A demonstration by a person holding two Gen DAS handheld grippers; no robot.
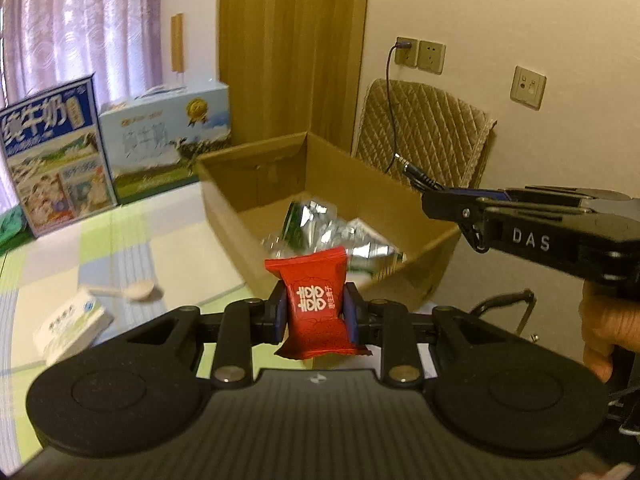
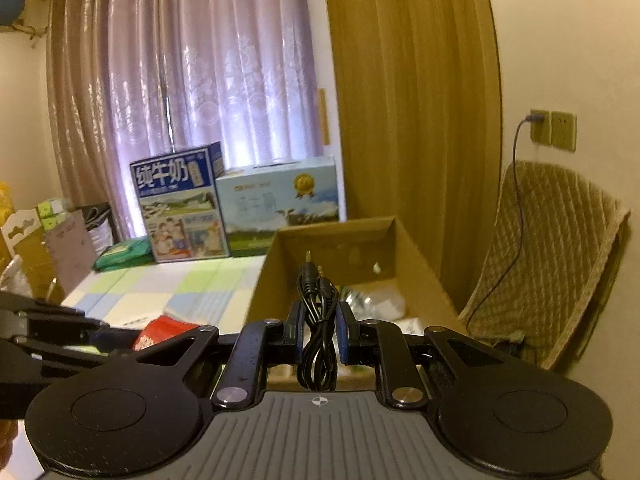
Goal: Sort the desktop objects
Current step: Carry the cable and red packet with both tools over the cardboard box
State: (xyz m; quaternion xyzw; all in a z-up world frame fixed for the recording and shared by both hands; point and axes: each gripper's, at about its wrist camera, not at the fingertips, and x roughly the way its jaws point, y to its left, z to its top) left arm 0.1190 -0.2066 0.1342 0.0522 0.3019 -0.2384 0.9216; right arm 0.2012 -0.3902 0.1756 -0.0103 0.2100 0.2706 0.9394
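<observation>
My left gripper (image 1: pixel 316 312) is shut on a red snack packet (image 1: pixel 316 304) with white characters, held upright just short of the near wall of an open cardboard box (image 1: pixel 256 196). Silver and green wrappers (image 1: pixel 320 228) lie inside the box. My right gripper (image 2: pixel 319 330) is shut on a coiled black audio cable (image 2: pixel 318 336), whose two jack plugs stick up over the box (image 2: pixel 352 240). In the left wrist view the right gripper (image 1: pixel 436 196) reaches in from the right above the box rim, the cable plug (image 1: pixel 416 174) poking out. The red packet (image 2: pixel 164 330) also shows at lower left in the right wrist view.
On the checked tablecloth (image 1: pixel 120 240) lie a small white box (image 1: pixel 72 326) and a pale plastic spoon (image 1: pixel 132 291). Two milk cartons (image 1: pixel 52 160) stand at the table's far edge before curtains. A padded chair (image 1: pixel 424 136) sits behind the box, a charger cord hanging from a wall socket (image 1: pixel 406 50).
</observation>
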